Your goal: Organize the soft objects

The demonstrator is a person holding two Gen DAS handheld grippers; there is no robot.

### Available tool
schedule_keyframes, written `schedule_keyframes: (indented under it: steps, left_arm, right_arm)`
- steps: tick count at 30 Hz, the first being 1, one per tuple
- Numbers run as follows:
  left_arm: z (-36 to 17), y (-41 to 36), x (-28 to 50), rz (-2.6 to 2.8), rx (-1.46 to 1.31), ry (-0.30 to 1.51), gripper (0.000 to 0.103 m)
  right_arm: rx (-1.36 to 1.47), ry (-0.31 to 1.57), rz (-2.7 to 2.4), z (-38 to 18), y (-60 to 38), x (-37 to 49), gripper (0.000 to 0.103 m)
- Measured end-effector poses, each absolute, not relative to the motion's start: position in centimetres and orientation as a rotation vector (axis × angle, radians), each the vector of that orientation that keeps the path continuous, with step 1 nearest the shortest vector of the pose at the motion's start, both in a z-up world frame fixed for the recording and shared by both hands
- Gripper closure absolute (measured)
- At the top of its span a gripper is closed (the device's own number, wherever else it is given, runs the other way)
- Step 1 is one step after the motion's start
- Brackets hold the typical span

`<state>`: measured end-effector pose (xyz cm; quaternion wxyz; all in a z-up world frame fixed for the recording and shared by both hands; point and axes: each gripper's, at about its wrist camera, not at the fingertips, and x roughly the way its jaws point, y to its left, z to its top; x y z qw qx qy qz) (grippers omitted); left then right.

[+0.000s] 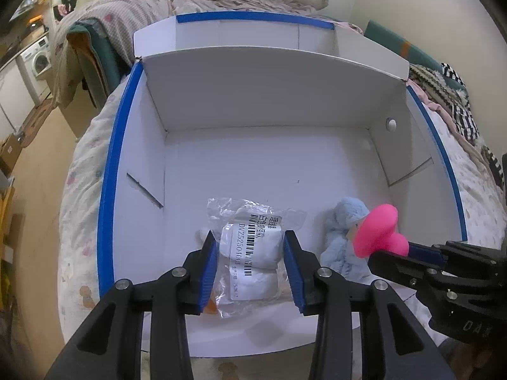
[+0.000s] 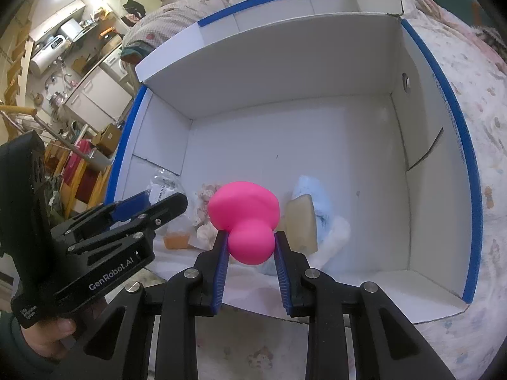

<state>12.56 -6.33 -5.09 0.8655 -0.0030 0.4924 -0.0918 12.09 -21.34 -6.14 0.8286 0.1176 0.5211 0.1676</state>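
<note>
- Soft objects are seen from the left wrist inside a white cardboard box (image 1: pixel 263 158) with blue-taped edges, which is set on a bed (image 1: pixel 82 209) covered by a patterned quilt.
- A clear bagged white bundle (image 1: pixel 250 253) with a barcode label is framed by the left gripper (image 1: pixel 250 247); its blue pads (image 1: pixel 209 269) are placed at the bag's two sides, and the bag appears clamped between them.
- A light blue plush toy (image 1: pixel 342 237) is laid on the box floor just beside the bag, and a pink squishy toy (image 1: pixel 378 232) is held above it by the right gripper (image 1: pixel 412 251).
- From the right wrist, the pink squishy toy (image 2: pixel 245 218) is seen pinched at its narrow bulb by the right gripper (image 2: pixel 250 240), over the near end of the box (image 2: pixel 285 110).
- The left gripper (image 2: pixel 152 204) is seen at the left, carried by a hand (image 2: pixel 41 338), reaching to the bag (image 2: pixel 164 186); the plush (image 2: pixel 320 209) is partly hidden behind a beige block.
</note>
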Motion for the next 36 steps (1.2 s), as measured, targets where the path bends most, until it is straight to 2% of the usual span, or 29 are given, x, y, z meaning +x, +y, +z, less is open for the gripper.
schedule_keyframes:
  steps: [6,9,17,18,19,20,21,22,29,36]
  left_arm:
    - [-5.2,-6.4,12.6,-0.188,0.001,1.048,0.062]
    - [-5.2,-6.3,12.6,-0.177,-0.001,1.057,0.048]
    - [-4.5,-6.0,12.6,-0.151,-0.003,1.053,0.042]
    - [-4.2,-5.8,12.5,-0.154,-0.011,1.045,0.042]
    - [-3.8,-5.4,12.3,-0.152,-0.021,1.032,0.042]
    - [-3.2,-5.0,12.0,-0.148,-0.039,1.008,0.042]
    - [-2.7,-4.6,11.8,-0.145,-0.052,0.991,0.042]
    - [-2.2,-4.2,11.5,-0.141,-0.064,0.976,0.042]
    - [0.3,-2.6,10.2,-0.128,-0.052,0.968,0.042]
    - [2.8,-1.6,7.1,-0.043,0.055,0.870,0.042]
  right_arm:
    - [0.256,1.108,0.361,-6.2,-21.3,12.2,0.073]
    - [0.257,1.107,0.361,-6.2,-21.3,12.2,0.073]
    - [0.287,1.075,0.340,-5.6,-22.1,12.0,0.072]
    - [0.293,1.070,0.334,-5.4,-22.2,12.0,0.071]
    - [0.302,1.060,0.328,-5.1,-22.5,11.8,0.065]
    - [0.316,1.046,0.325,-4.7,-22.9,11.7,0.048]
    - [0.332,1.030,0.321,-4.4,-23.3,11.5,0.040]
    - [0.344,1.015,0.313,-4.1,-23.7,11.2,0.036]
    - [0.340,0.958,0.265,-2.3,-24.9,9.8,0.036]
    - [0.290,0.926,0.227,-0.4,-24.2,8.1,0.036]
